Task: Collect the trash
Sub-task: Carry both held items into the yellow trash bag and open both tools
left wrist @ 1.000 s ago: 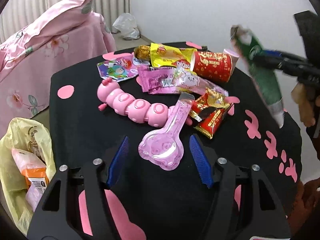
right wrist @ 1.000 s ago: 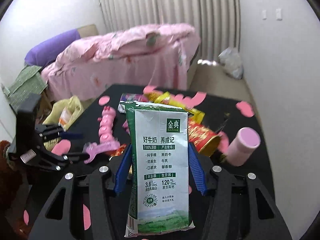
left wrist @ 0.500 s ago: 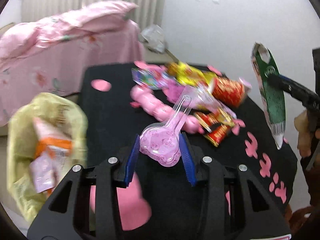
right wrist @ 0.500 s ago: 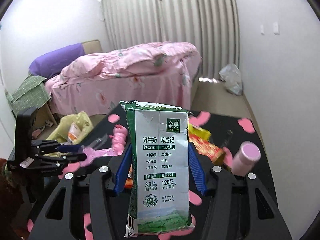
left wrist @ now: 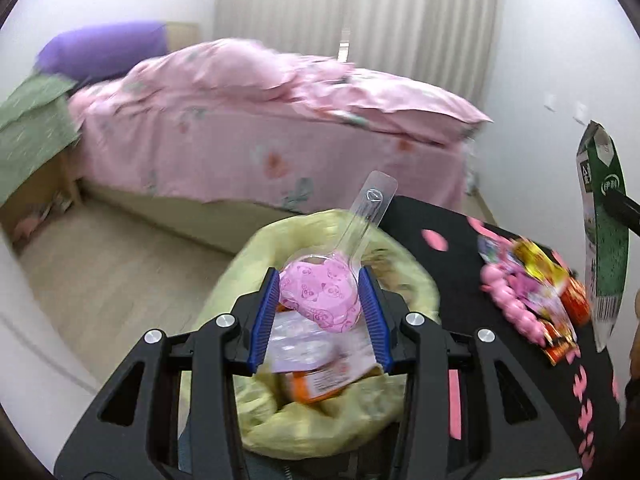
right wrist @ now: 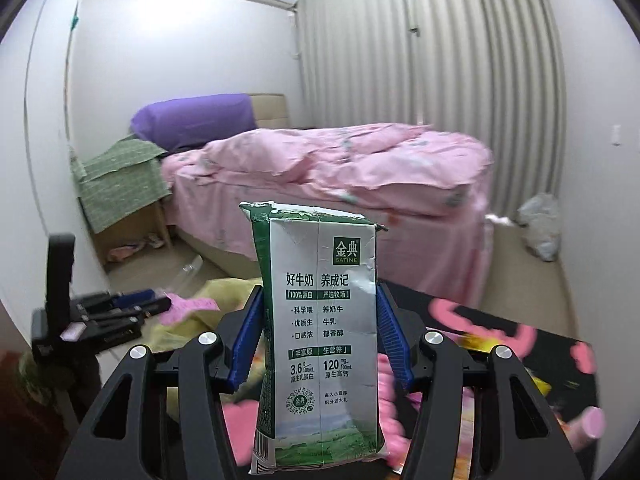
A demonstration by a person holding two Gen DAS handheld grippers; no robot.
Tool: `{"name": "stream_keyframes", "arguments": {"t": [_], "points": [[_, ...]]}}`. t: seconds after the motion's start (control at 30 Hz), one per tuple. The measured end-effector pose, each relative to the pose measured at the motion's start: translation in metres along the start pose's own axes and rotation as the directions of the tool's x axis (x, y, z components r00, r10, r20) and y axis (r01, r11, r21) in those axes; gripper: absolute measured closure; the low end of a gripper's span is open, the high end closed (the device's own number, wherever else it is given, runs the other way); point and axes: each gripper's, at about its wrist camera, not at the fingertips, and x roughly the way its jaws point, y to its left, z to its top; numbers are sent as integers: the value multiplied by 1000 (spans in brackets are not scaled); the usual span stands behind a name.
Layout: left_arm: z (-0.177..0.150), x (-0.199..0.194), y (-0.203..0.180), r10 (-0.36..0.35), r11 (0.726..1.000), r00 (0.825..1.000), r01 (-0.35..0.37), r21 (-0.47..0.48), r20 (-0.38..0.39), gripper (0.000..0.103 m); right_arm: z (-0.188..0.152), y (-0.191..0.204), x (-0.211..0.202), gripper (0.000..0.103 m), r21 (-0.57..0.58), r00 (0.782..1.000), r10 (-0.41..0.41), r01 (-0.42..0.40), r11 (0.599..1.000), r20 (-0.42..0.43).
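Left gripper (left wrist: 319, 306) fingers clamp the pink spoon pack (left wrist: 320, 294) right over the yellow bag (left wrist: 404, 276). Right gripper (right wrist: 320, 340) fingers pinch the milk carton (right wrist: 320, 332), held above the counter (left wrist: 452, 224). Risk: long handle may catch the bag rim & tip out.

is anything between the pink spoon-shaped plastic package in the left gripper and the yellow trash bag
Nothing visible. The left gripper holds the pink spoon-shaped plastic package directly over the open mouth of the yellow plastic trash bag; below it lie only wrappers already inside the bag.
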Motion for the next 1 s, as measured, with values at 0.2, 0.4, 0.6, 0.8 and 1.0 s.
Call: {"name": "stream_keyframes", "arguments": {"t": [0.2, 0.4, 0.6, 0.8, 1.0], "points": [[-15, 14, 17, 7, 999, 1000, -8, -47, -28, 64, 12, 29, 64, 51, 71, 991, 128, -125, 990, -40], [-27, 35, 30, 44, 994, 997, -50, -97, -56, 64, 17, 60, 132, 52, 89, 980, 200, -197, 976, -24], [-33, 52, 33, 24, 993, 996, -33, -112, -85, 64, 2, 69, 191, 51, 153, 960, 269, -255, 955, -79], [-40, 70, 34, 10, 991, 993, -26, -128, -121, 64, -31, 64, 204, 52, 150, 932, 275, -245, 958, -234], [-40, 80, 40, 12, 987, 990, -34, -155, -141, 64, -52, 62, 217, 52, 235, 901, 312, -247, 940, -302]]}}
